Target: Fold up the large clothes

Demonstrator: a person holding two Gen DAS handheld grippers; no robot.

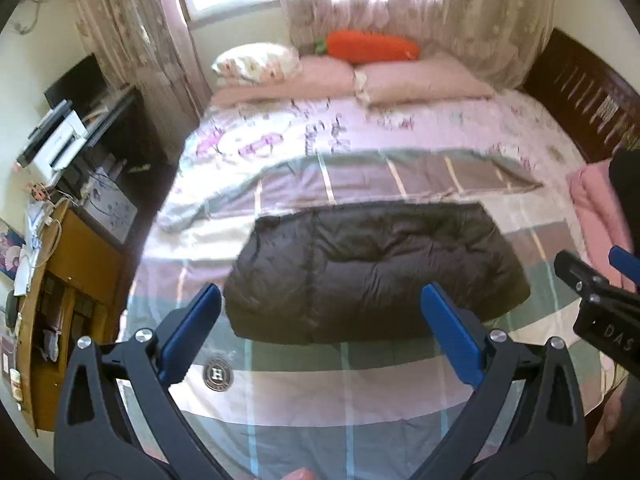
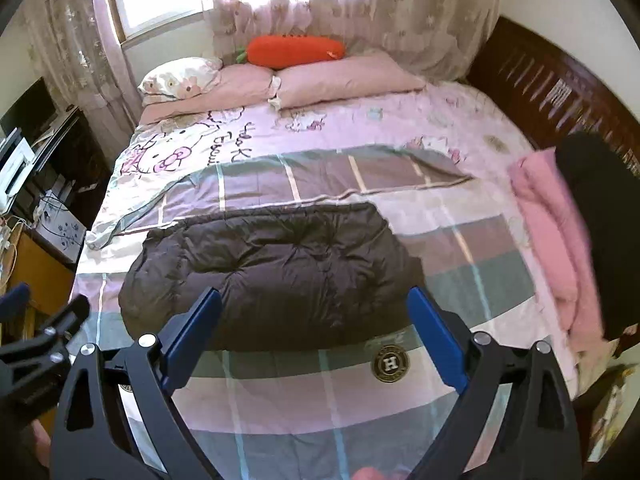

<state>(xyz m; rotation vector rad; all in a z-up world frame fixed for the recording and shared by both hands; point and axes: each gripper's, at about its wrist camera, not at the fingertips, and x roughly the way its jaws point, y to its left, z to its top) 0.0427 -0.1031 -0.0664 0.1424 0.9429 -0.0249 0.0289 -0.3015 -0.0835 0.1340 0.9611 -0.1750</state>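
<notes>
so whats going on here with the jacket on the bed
A person holds a two-finger gripper in each hand above a bed. A dark puffy jacket lies folded into a compact bundle on the plaid cover. The left gripper and right gripper both have their jaws wide open with nothing between them, so the jacket is let go.

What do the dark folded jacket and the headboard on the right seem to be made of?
The dark folded jacket looks like thin synthetic fabric with soft filling: it is puffy, quilted and finely wrinkled, with a slight sheen. The headboard looks like dark brown wood, glossy, with slats that reflect the window light; it may be varnished.
</notes>
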